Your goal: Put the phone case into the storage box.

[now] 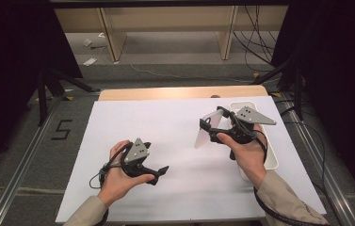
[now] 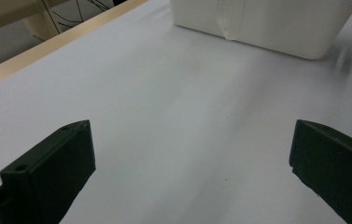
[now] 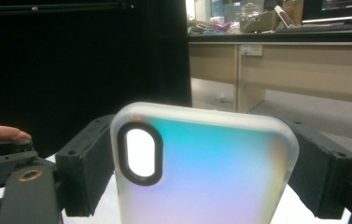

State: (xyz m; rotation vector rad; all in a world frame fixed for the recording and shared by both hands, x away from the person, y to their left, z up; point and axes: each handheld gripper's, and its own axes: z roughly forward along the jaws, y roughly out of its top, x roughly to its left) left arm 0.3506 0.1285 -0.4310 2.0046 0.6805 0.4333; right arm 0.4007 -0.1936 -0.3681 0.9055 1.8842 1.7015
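Note:
A frosted, translucent phone case (image 1: pixel 204 134) with an oval camera cut-out hangs above the white sheet (image 1: pixel 165 122), right of centre. My right gripper (image 1: pixel 212 120) is shut on it. In the right gripper view the case (image 3: pixel 211 177) stands upright between the two black jaws and glows in pale blue, pink and yellow. My left gripper (image 1: pixel 158 173) rests low over the sheet at the front left, open and with nothing in it. In the left gripper view its jaws stand wide apart over bare white paper (image 2: pixel 187 116).
A long white bin (image 1: pixel 271 150) lies along the right edge of the sheet, partly behind the right hand; its side wall (image 2: pixel 267 28) faces the left gripper. The wooden table edge (image 1: pixel 180 92) runs along the back. Cables and stand legs are on the floor beyond.

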